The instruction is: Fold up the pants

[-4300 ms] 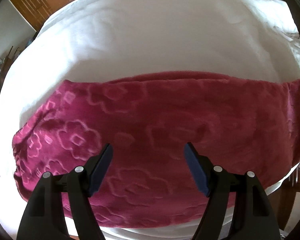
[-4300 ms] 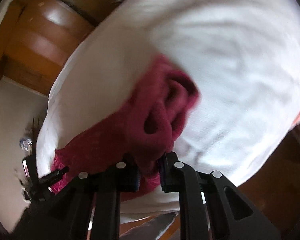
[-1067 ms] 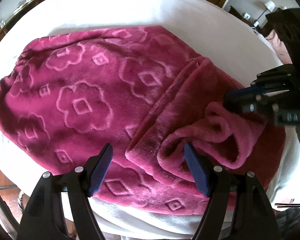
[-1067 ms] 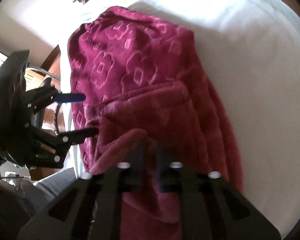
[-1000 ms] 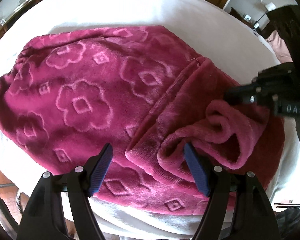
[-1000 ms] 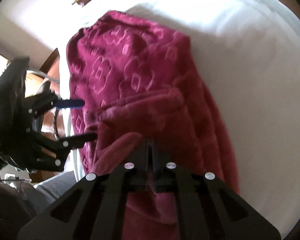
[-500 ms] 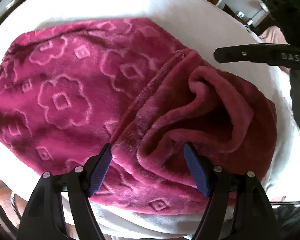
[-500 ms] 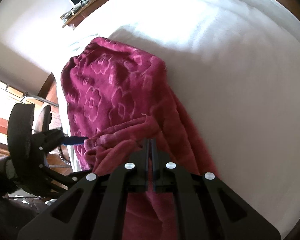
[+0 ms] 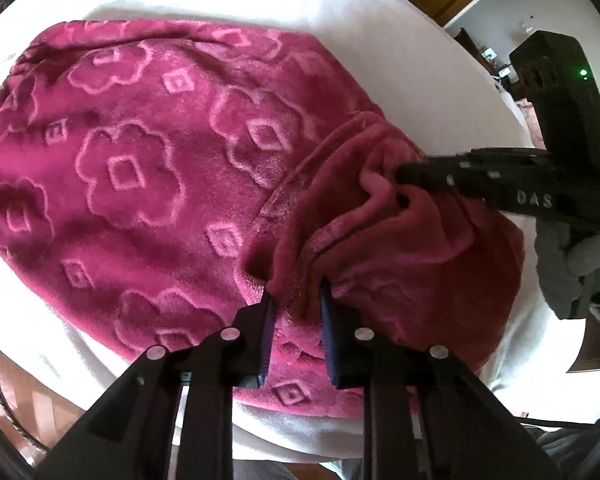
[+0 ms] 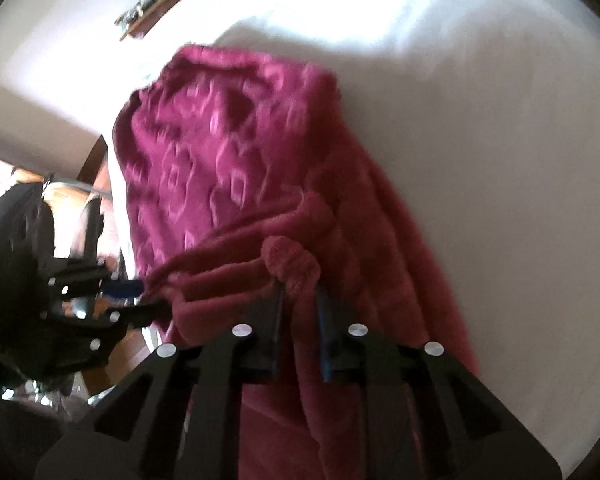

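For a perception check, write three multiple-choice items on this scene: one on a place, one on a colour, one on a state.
1. Where do the pants lie?
A. on a white bed
B. on a wooden floor
C. in a basket

2. What colour are the pants?
A. grey
B. deep pink
C. blue

3. How is the left hand-held gripper?
A. wide open above the fabric
B. closed on a bunch of fabric
C. out of view

Key: A, white bed surrounds them; B, pink with embossed flowers; B, fabric is pinched between its blue pads.
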The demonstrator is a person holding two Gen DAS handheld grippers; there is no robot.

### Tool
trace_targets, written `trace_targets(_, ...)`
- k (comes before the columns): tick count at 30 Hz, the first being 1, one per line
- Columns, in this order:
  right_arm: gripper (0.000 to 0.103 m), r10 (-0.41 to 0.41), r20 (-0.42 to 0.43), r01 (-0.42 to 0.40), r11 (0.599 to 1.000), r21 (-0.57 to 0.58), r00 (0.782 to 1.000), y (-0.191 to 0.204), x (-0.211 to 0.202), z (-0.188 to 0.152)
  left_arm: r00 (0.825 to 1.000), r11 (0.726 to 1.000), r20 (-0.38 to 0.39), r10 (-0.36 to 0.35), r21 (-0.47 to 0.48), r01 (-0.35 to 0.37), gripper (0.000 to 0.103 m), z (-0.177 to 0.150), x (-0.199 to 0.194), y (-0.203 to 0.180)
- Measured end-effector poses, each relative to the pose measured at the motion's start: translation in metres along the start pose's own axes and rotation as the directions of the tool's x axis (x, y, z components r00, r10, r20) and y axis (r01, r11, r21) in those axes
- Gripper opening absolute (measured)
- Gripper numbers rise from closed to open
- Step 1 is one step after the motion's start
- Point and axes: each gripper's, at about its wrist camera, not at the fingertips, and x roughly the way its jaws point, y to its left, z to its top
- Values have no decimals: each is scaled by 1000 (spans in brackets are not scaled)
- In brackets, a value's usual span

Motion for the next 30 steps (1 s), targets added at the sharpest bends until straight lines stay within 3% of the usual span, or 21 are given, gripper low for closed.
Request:
trace_targets(4,14,-33,107,22,994,103,994,-10,-27,6,1000,1000,30,-5,-6,6,20,-7,-18,-1)
trace_targets(6,14,-36,116,24,994,105,993,-10,-26,8,999,1000,38,6,-12,-5,20,-8,-22,0)
trace_targets(10,16,-87,102,80,994,75,991,-5,-2,10,994,993,19,106,48,-107,20,-13,-12,-5)
trace_targets(13,40,-76,88,71,996,63,993,-7,9,11,990,989,-10,140,43,-139,20,-13,3,0)
trace_targets(14,55,-64,77,60,996,60,995,-9,10,12,990,990,-15,138,37,-138,21,-13,5,2)
trace_targets(15,61,-51,68,47,997,59,996,-11,11,13,991,991,-16,133,29,-132,22,-14,6,3)
trace_targets(20,62,22,17,-23,998,57,1000,-20,21,15,995,995,-10,94,-23,-95,32,-19,2,18)
trace_targets(22,53,32,3,-32,997,68,999,-21,28,15,997,996,-11,74,-46,-75,32,-22,0,26)
trace_targets(24,29,30,-2,-30,997,75,1000,-18,30,16,999,997,-13,50,-57,-51,29,-24,-1,32)
trace_targets(26,20,17,5,-18,998,64,1000,-9,27,16,999,998,-6,34,-52,-34,22,-27,-7,34)
trace_targets(28,14,-21,30,19,999,36,999,3,18,19,1000,999,8,27,-41,-27,20,-26,-17,30)
trace_targets(30,12,-7,69,5,1000,24,998,13,4,24,999,999,32,19,-35,-18,20,-32,-31,29)
